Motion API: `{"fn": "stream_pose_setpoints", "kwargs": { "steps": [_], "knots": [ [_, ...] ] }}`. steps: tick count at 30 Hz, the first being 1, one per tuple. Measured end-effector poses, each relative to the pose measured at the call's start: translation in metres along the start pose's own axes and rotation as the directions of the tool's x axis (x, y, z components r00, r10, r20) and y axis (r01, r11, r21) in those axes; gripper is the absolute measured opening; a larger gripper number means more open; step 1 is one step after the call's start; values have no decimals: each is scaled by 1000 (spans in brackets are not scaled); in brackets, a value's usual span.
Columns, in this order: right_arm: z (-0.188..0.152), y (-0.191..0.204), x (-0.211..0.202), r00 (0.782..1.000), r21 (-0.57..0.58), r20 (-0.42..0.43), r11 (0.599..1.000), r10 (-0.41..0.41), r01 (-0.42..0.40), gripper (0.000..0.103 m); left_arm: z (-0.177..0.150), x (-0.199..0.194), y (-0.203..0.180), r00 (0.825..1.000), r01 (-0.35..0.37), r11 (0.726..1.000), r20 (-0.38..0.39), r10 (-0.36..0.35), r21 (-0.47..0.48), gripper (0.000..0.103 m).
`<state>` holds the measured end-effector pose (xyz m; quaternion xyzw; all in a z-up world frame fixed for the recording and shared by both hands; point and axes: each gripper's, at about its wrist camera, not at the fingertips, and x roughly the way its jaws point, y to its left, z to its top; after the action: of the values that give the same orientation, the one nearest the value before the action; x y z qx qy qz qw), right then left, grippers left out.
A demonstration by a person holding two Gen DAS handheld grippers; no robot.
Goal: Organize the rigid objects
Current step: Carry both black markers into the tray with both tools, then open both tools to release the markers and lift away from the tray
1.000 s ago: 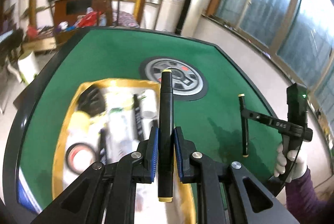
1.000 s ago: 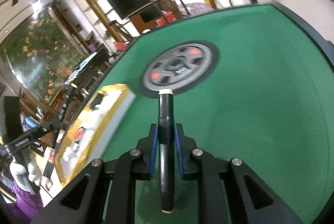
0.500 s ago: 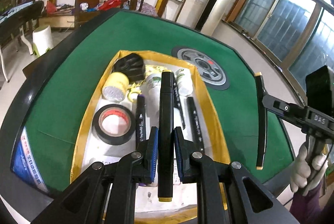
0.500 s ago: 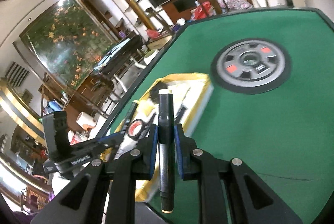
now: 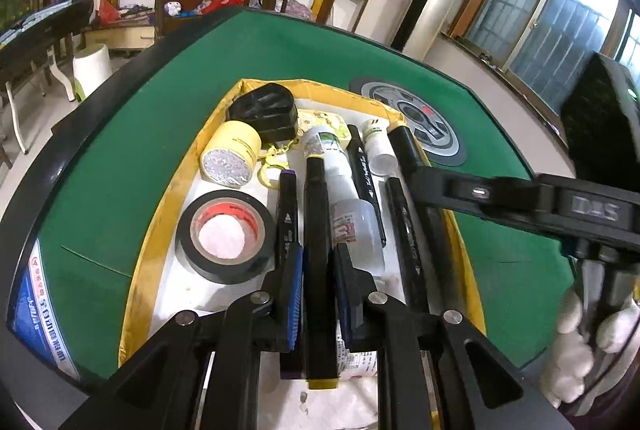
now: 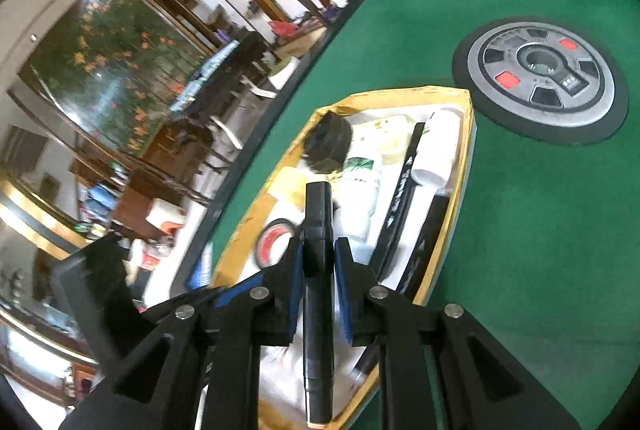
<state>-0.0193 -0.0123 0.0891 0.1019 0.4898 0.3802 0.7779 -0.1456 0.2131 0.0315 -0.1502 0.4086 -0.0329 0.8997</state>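
A yellow-rimmed tray [image 5: 160,213] with a white liner lies on the green table. My left gripper [image 5: 318,270] hangs low over it with a black marker [image 5: 318,222] with yellow ends between its blue pads; the jaws are opening. From the right, my right gripper [image 5: 420,181] reaches over the tray's right rim, shut on a second black marker [image 5: 402,145]. In the right wrist view that gripper [image 6: 318,262] grips its marker [image 6: 318,213] above the tray [image 6: 400,97].
The tray holds a black tape roll [image 5: 226,236], a yellow tape roll [image 5: 231,153], a black case [image 5: 266,109], white and clear bottles [image 5: 356,234] and several markers [image 5: 366,173]. A round grey disc [image 6: 540,81] sits beyond the tray. A white-gloved hand [image 5: 580,330] holds the right gripper.
My left gripper sank closer to the tray with its marker. My right gripper swept left from the open green felt to above the tray's right side, still gripping its marker.
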Motion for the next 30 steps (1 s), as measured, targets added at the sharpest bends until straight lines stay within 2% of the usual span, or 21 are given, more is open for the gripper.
{"fn": "stream_pose_setpoints", "kwargs": {
  "steps": [2,3,4,6,9,11,12,13,14,15,16,17,19,20,21,22,23,25,26,28,30],
  "knots": [
    [4,0,12,999,-7,-12,999,-40,40,16,-2,-2,0,1000,-14,1000,9,14,5,32],
    [6,0,17,998,-12,-15,998,-63,63,16,-3,-5,0,999,-23,1000,24,23,5,49],
    [7,0,20,997,-17,-16,997,-79,79,16,-4,-8,0,999,-30,1000,38,29,5,61],
    [10,-1,30,994,-28,-23,993,-111,111,16,-6,-17,-3,994,-67,998,85,65,15,69],
    [9,-1,40,988,-41,-34,988,-152,150,16,-7,-32,-6,977,-148,989,158,142,28,80],
    [8,0,40,982,-57,-21,981,-187,186,16,-6,-45,-9,954,-220,975,214,209,30,88],
    [7,1,40,981,-64,-18,979,-193,191,22,-6,-53,-12,931,-277,961,254,262,22,96],
    [6,3,38,981,-68,-16,979,-193,191,34,-6,-62,-16,906,-322,947,295,304,12,102],
    [5,5,36,981,-71,-8,978,-196,195,40,-7,-68,-18,884,-353,936,330,332,2,102],
    [3,8,32,979,-81,7,976,-202,202,49,-8,-82,-24,838,-401,916,398,373,-14,102],
    [2,12,29,978,-94,22,974,-207,208,50,-8,-92,-27,808,-425,905,441,391,-24,102],
    [-1,18,24,976,-119,42,968,-215,219,50,-9,-104,-31,768,-448,893,494,407,-40,102],
    [-6,29,12,966,-170,87,952,-244,256,56,-15,-120,-32,724,-466,881,539,431,-79,102],
    [-10,36,3,957,-200,125,938,-263,284,60,-17,-125,-32,719,-462,881,539,440,-103,102],
    [-14,41,-5,949,-217,156,928,-274,304,68,-18,-127,-30,730,-446,888,531,431,-109,102],
    [-17,46,-12,940,-230,188,917,-285,324,73,-18,-127,-29,749,-425,900,519,412,-100,102],
    [-22,51,-21,926,-247,230,903,-299,352,75,-17,-125,-27,781,-392,916,498,378,-82,102],
    [-33,60,-36,893,-278,304,865,-333,417,87,-16,-121,-23,812,-365,927,457,363,-86,102],
    [-41,64,-43,869,-293,342,839,-356,459,89,-16,-118,-21,823,-363,927,434,367,-94,102],
    [-53,68,-53,837,-313,390,800,-383,512,92,-20,-117,-23,825,-371,923,419,379,-103,102],
    [-65,70,-56,814,-334,414,763,-408,553,93,-22,-115,-28,817,-398,911,408,407,-113,102]
  ]
}}
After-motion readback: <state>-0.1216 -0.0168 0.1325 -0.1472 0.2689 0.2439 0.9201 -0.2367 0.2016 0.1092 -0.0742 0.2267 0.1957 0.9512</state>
